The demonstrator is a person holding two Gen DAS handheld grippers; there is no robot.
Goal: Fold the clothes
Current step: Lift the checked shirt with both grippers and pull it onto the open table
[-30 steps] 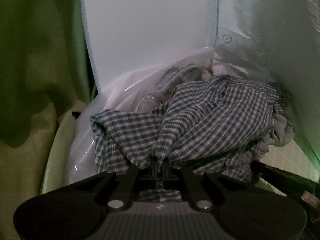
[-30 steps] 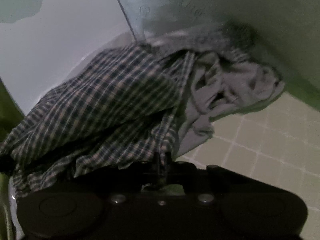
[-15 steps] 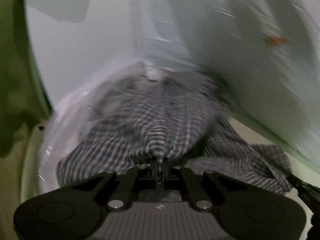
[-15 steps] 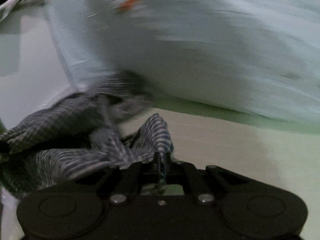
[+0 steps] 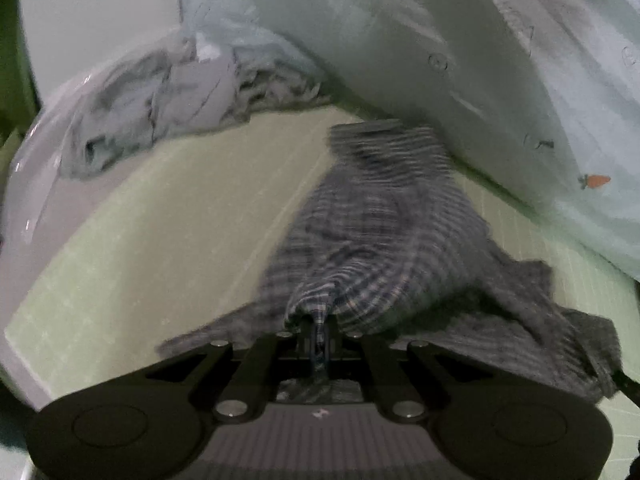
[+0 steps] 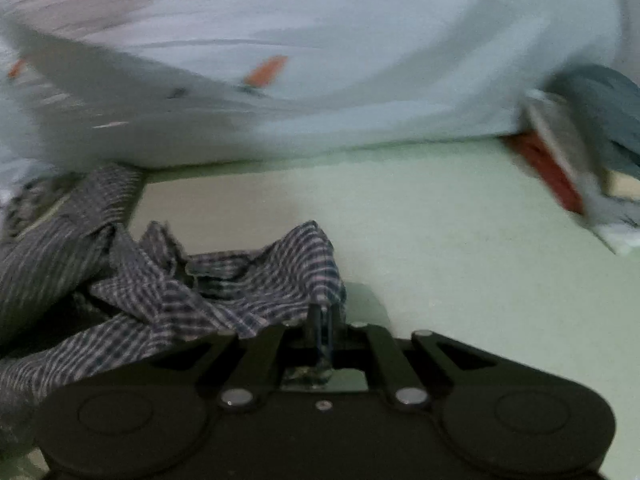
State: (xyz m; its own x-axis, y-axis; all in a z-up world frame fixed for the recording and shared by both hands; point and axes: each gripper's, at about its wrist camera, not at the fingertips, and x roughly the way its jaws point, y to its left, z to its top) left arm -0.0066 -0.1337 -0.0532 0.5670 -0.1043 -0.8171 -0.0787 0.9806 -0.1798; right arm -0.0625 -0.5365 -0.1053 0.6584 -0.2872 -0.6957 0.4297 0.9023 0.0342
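Observation:
A blue-and-white checked garment (image 5: 384, 236) lies crumpled on the pale green gridded mat (image 5: 160, 240), blurred by motion. My left gripper (image 5: 319, 330) is shut on a fold of it at the bottom centre of the left wrist view. In the right wrist view the same checked garment (image 6: 168, 280) trails off to the left, and my right gripper (image 6: 322, 322) is shut on another edge of it, low over the green mat (image 6: 460, 260).
A heap of grey clothes (image 5: 160, 96) sits at the far left on a clear plastic bag (image 5: 36, 184). Pale sheeting with small carrot prints (image 5: 520, 80) walls the back and right. A red-edged box or book (image 6: 560, 168) lies at the right.
Both grippers have pulled the checked garment off the grey heap and to the right, out onto the mat. The heap is now left behind at the far left.

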